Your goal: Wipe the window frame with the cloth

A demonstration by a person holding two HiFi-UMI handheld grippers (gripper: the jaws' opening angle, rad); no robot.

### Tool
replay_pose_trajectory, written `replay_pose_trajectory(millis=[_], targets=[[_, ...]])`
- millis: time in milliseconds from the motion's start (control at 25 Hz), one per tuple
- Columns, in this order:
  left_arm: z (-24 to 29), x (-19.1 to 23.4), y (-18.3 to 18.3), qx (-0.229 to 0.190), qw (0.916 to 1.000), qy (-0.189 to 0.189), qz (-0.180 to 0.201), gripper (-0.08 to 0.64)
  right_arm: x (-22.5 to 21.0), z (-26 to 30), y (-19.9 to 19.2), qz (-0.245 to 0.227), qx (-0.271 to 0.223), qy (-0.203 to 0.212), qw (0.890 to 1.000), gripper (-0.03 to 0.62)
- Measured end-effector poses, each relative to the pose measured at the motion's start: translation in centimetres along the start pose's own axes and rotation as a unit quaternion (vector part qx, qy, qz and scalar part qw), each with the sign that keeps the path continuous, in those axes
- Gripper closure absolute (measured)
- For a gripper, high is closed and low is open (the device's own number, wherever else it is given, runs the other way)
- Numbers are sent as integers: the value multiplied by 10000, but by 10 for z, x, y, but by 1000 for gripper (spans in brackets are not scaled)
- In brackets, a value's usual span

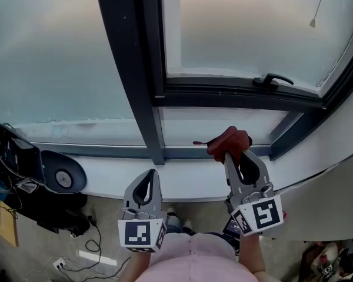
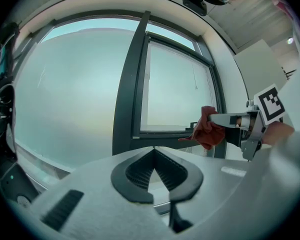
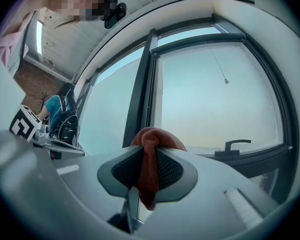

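Cloth [image 1: 228, 140]: red-brown and bunched, clamped at the tips of the right gripper [image 1: 236, 155]. Held at the bottom rail of the window frame [image 1: 132, 69], just right of the vertical mullion. Cannot tell whether touching the rail.
Right gripper: fingers [image 3: 171, 170] closed on the cloth, with one fold hanging down between them on the near side. Reaching from the near right toward the glass.
Window frame: dark, with a thick mullion slanting up the middle. Frosted panes on both sides.
Window handle [image 1: 272, 80]: black, lying along the lower sash rail, far right of the cloth and apart from it.
Left gripper [image 1: 152, 174]: fingers [image 2: 177, 171] together at the tips, nothing between them. Held over the sill, left of the right gripper and apart from the cloth.
Sill [image 1: 182, 181]: white, running left to right below the frame.
Pull cord [image 1: 312, 22]: thin, hanging at the far right pane with a small weight at its end.
Bag [image 1: 12, 157]: dark, at the near left, beside the sill.
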State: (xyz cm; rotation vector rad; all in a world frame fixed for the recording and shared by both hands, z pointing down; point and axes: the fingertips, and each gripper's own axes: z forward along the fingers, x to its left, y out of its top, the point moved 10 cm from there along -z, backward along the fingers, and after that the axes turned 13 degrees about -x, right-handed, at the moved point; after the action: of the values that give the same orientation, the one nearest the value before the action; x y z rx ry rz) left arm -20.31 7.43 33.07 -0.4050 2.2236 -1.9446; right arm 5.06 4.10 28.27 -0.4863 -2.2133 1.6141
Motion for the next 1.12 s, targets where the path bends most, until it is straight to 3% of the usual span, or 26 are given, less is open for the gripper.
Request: replay_pose_trajectory(millis=[600,840,1120], targets=[[51,73,12,-49,10000,-74,16,563,-10,191,-25,164,-313,81,9993,522],[57,99,10,15,10000,40,-35,564,-12,252,-51,264,-127,154,9995,522],[71,103,9,-49,9999,51,114,563,-6,284,-74,86,235,209,9995,523]])
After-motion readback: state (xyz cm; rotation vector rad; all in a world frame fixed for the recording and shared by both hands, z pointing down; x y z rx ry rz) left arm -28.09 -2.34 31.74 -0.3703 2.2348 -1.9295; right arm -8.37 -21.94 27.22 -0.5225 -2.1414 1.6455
